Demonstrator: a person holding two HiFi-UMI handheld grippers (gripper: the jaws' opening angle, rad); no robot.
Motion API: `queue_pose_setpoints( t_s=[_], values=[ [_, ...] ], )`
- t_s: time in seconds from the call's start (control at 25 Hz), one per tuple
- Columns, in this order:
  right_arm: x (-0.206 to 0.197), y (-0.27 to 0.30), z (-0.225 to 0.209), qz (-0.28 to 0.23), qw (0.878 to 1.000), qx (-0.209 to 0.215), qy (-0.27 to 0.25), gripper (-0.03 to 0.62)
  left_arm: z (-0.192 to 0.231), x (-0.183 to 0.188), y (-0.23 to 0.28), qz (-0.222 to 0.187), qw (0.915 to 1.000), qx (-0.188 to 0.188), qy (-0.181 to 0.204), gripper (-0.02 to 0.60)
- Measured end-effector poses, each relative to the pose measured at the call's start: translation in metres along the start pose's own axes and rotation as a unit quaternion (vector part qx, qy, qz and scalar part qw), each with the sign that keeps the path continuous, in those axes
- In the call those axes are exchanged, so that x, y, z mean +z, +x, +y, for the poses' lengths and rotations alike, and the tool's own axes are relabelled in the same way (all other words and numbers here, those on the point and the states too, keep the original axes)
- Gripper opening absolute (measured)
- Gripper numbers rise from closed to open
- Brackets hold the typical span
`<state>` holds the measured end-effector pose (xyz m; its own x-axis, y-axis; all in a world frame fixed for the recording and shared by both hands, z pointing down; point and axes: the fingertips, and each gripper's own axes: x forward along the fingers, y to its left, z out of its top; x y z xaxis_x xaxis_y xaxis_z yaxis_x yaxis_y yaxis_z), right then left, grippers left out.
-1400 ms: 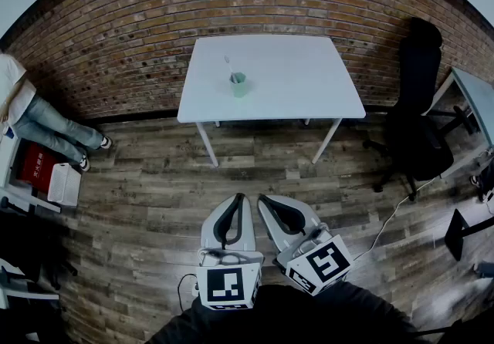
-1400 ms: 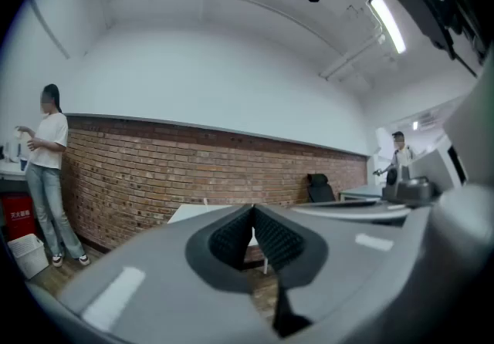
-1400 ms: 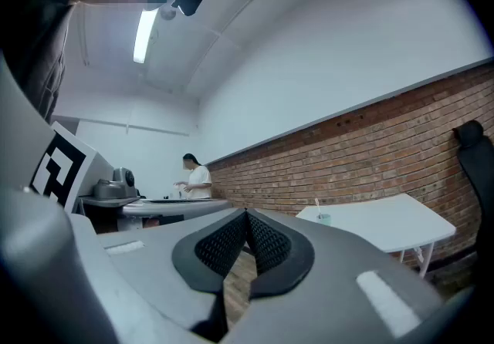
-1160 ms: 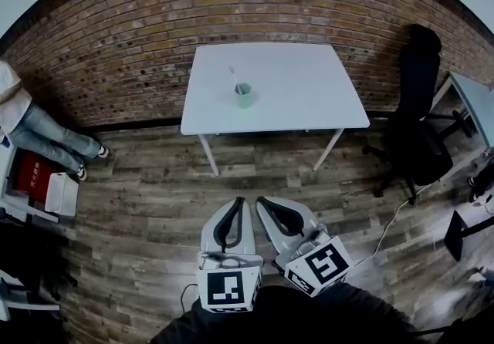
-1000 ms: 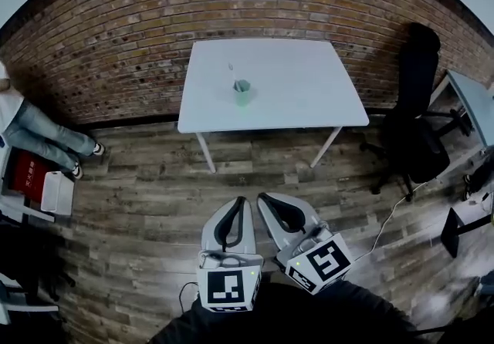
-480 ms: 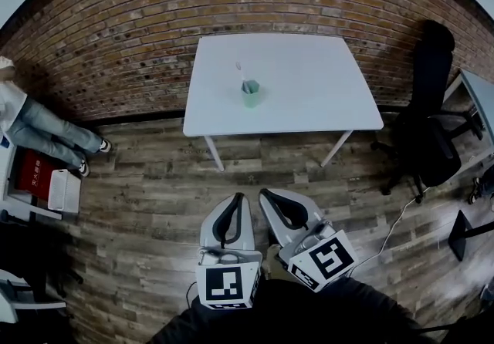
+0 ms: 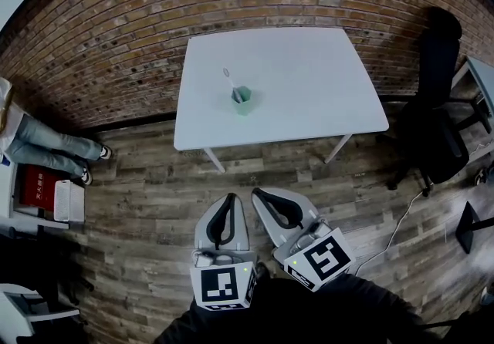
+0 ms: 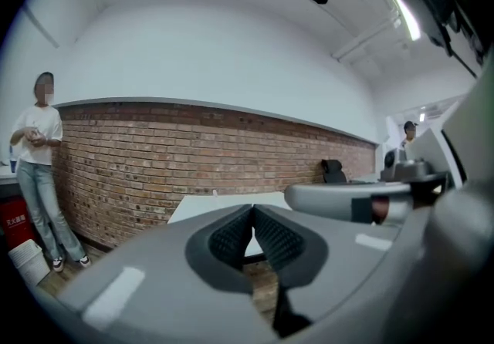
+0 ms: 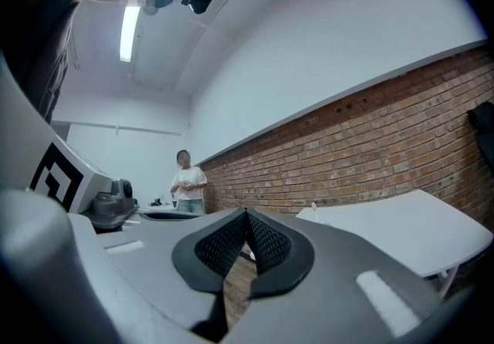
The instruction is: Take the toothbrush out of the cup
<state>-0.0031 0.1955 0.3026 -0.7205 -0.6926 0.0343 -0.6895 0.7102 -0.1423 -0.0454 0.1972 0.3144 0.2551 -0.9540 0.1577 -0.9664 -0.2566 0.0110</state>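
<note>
A pale green cup [image 7: 242,100] stands on the white table [image 7: 309,96], left of its middle, with a white toothbrush [image 7: 231,80] leaning out of it to the upper left. Both grippers hang over the wooden floor, well short of the table's near edge. My left gripper [image 7: 230,198] is shut with nothing in it; its jaws meet at the tip in the left gripper view [image 8: 252,208]. My right gripper [image 7: 258,194] sits beside it, also shut and empty, tips together in the right gripper view [image 9: 246,213]. In that view the toothbrush [image 9: 313,206] shows faintly above the table edge.
A brick wall [image 7: 154,18] runs behind the table. A black office chair [image 7: 436,103] stands to the right, with a cable [image 7: 397,223] on the floor near it. A person [image 7: 42,142] stands at the far left beside a red box [image 7: 35,184].
The table and cup have drawn nearer and lower in the head view, and the view has shifted a little. Both grippers stay side by side and shut.
</note>
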Motion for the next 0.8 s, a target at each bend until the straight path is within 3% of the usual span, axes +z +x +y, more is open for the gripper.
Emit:
queue_pose_setpoints(
  t_s=[0.52,0.8],
  values=[
    [0.006,0.032,-0.104,-0.014,0.999,-0.024,0.03,0.0,-0.028,0.007,0.109,0.032,0.9987,-0.031,0.026,0.009],
    [0.024,0.047,-0.138,-0.029,0.999,-0.003,0.025,0.0,-0.035,0.029,0.149,0.014,0.9991,-0.016,0.037,0.009]
  ],
)
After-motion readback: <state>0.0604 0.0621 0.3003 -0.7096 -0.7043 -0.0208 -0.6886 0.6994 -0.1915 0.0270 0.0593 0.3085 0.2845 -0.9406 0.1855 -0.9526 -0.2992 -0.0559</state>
